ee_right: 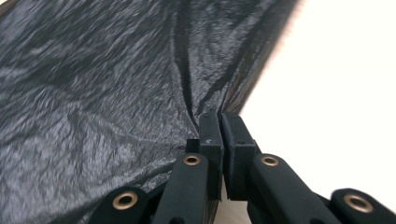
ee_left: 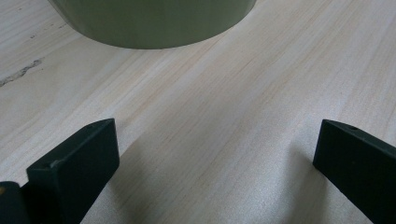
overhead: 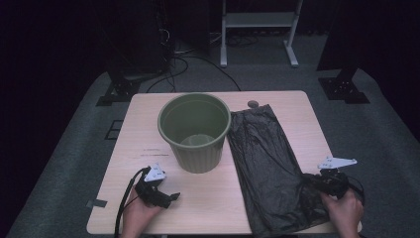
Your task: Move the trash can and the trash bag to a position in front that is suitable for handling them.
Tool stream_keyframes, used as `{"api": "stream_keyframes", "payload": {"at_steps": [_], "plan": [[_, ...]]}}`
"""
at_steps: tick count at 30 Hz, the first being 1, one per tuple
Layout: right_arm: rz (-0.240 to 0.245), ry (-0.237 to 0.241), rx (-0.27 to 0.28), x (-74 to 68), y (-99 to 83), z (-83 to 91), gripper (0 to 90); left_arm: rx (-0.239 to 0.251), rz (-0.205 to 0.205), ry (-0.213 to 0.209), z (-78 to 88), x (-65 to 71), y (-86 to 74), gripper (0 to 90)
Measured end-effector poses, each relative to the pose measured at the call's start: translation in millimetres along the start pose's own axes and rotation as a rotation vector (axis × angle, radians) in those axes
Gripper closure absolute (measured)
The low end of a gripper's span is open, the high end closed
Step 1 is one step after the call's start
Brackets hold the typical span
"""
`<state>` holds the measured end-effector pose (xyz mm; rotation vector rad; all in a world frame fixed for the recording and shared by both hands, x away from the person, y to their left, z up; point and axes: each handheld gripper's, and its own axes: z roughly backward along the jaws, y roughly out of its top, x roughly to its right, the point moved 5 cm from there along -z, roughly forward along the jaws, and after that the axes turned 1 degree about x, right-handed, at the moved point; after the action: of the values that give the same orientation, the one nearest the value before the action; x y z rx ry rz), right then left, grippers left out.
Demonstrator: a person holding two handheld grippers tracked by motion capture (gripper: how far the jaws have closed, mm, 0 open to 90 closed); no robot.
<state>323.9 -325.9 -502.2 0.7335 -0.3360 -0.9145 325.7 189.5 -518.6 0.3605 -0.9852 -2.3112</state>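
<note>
On the pale wooden table (overhead: 148, 124) lies a big black crinkly plastic bag (overhead: 267, 163), spread flat on the right side. It reaches from near the far edge down to the near edge. Just beside it, to the left, stands a round green plastic bin (overhead: 194, 131) with ribbed sides. The bin is upright, with nothing inside that can be seen, and the bag's left edge touches it or is very close to it.

The right gripper (overhead: 317, 182) is at the near right part of the bag, held by the person's right hand (overhead: 342, 208). In the right gripper view, the right gripper (ee_right: 222, 119) has its two black jaws squeezed together, with the edge of the black bag (ee_right: 102, 93) pinched between them. The plastic is pulled into folds that run up from the jaws. The bare table (ee_right: 336, 84) shows to the right of the bag.

The left gripper (overhead: 168, 200) rests low over the table in front of the bin, held by the left hand (overhead: 138, 215). In the left gripper view, the left gripper (ee_left: 215, 149) has its jaws wide apart, and nothing is between them but wood. The bottom of the green bin (ee_left: 154, 23) sits near, a little ahead of the jaws and not touching them.
</note>
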Motion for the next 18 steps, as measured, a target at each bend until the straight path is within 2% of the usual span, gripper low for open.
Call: {"api": "stream_keyframes", "payload": {"at_steps": [8, 11, 14, 18], "plan": [[-0.025, -0.048, 0.001, 32.7, -3.0, 5.2, 88.0, 0.0, 0.0, 0.0, 0.0, 0.0, 0.0, 0.0], [-0.035, -0.059, 0.006, 38.7, -4.0, 6.8, 86.8, 0.0, 0.0, 0.0, 0.0, 0.0, 0.0, 0.0], [-0.038, -0.074, 0.022, 39.2, -2.0, 11.8, 75.0, 0.0, 0.0, 0.0, 0.0, 0.0, 0.0, 0.0], [-0.032, -0.106, 0.043, 32.5, 7.5, 18.9, 49.4, 0.0, 0.0, 0.0, 0.0, 0.0, 0.0, 0.0]]}}
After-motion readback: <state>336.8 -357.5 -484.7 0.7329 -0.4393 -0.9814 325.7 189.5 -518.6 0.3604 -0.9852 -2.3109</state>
